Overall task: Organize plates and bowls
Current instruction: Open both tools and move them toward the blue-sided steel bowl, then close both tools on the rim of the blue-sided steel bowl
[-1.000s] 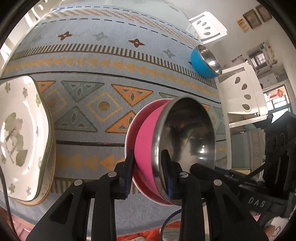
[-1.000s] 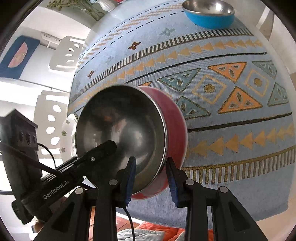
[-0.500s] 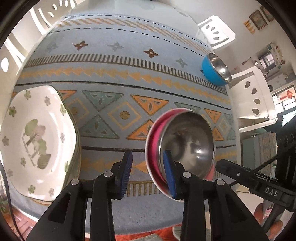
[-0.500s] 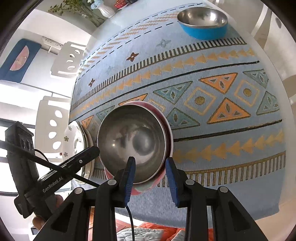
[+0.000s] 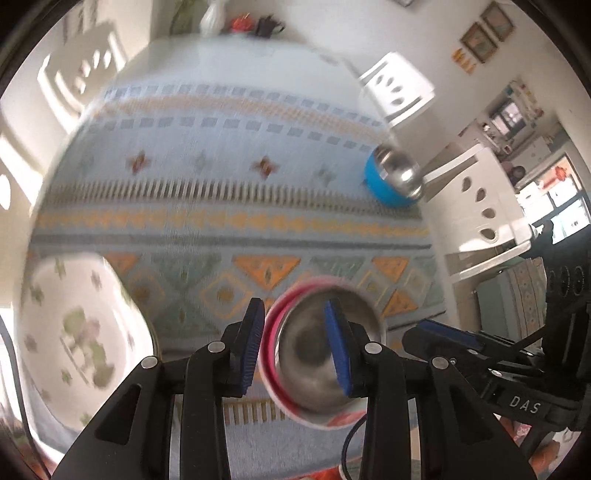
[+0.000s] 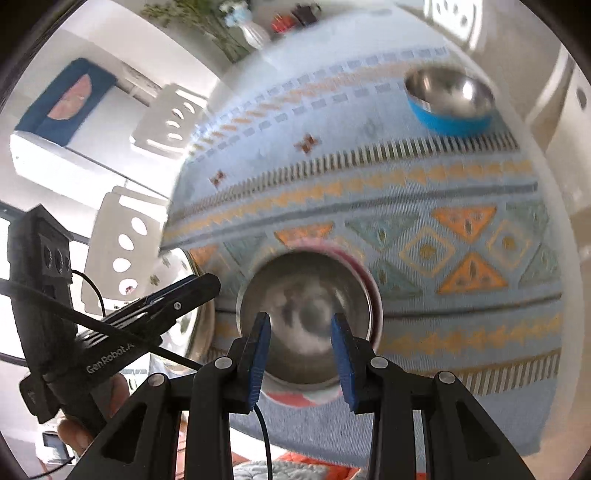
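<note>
A pink bowl with a steel inside [image 5: 314, 365] [image 6: 306, 310] rests on the patterned cloth near the table's front edge. My left gripper [image 5: 295, 347] is open, above and behind the bowl, touching nothing. My right gripper [image 6: 301, 350] is open too, just short of the bowl's near rim. A blue bowl with a steel inside [image 5: 391, 181] [image 6: 450, 99] stands at the far right of the table. A stack of white flowered plates [image 5: 77, 339] [image 6: 184, 321] lies at the front left.
The blue patterned tablecloth [image 5: 221, 206] covers the table. White chairs [image 5: 480, 206] [image 6: 125, 236] stand around it. A vase [image 6: 255, 33] and small items sit at the far edge.
Both grippers have let go of the pink bowl and pulled back and up. The bowl, held tilted before, now sits on the cloth.
</note>
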A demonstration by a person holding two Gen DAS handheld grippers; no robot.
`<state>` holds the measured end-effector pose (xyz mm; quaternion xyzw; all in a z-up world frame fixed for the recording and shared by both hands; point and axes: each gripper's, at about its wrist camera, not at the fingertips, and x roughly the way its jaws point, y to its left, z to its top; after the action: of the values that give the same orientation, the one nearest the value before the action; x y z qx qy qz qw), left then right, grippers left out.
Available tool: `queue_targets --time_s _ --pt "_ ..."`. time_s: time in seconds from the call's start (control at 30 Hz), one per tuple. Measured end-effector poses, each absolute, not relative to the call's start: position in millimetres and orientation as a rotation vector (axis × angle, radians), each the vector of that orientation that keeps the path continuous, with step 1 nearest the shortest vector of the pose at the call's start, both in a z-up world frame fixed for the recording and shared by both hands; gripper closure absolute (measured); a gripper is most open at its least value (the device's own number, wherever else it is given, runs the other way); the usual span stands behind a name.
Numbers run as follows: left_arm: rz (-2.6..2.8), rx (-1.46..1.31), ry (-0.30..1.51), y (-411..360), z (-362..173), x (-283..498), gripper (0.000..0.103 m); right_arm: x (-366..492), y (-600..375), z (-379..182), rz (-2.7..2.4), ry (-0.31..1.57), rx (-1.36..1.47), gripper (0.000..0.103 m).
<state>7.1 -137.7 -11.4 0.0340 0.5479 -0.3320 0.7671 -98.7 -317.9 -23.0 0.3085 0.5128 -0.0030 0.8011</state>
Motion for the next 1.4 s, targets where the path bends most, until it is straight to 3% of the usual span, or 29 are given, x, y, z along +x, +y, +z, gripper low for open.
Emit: queue_targets --time_s 0.1,0.17,0.2,0.23,0.33,0.67,0.8,1.17,1.37,1.4 --pt "-0.783 0.092 1.116 -154 18 16 0.071 -98 -333 -3 0.009 0.990 0.696 0.070" --pt "-0.816 0.111 1.061 -166 35 21 0.071 -98 -348 11 -0.013 0.913 0.728 0.061" --pt "-0.830 0.124 1.032 -175 44 26 0.071 -98 -356 16 -0.030 0.877 0.743 0.047" --pt "-0.840 0.132 1.018 -183 50 30 0.071 -98 -365 19 -0.055 0.842 0.756 0.039" --pt "-0.878 0.141 1.013 -213 56 50 0.071 -92 -396 18 -0.144 0.811 0.769 0.034" --pt "-0.866 0.258 1.217 -331 -36 116 0.071 -55 -504 -67 -0.453 0.927 0.857 0.036" --pt "-0.876 0.249 1.288 -368 -73 130 0.071 -40 -527 -86 -0.486 0.943 0.848 0.043" --pt "-0.877 0.240 1.442 -426 -137 143 0.071 -14 -560 -130 -0.508 0.979 0.918 0.044" --pt "-0.901 0.240 1.439 -434 -148 142 0.076 3 -554 -139 -0.479 1.007 0.820 0.062" --pt "-0.913 0.239 1.429 -434 -147 141 0.082 4 -552 -139 -0.490 1.010 0.795 0.065"
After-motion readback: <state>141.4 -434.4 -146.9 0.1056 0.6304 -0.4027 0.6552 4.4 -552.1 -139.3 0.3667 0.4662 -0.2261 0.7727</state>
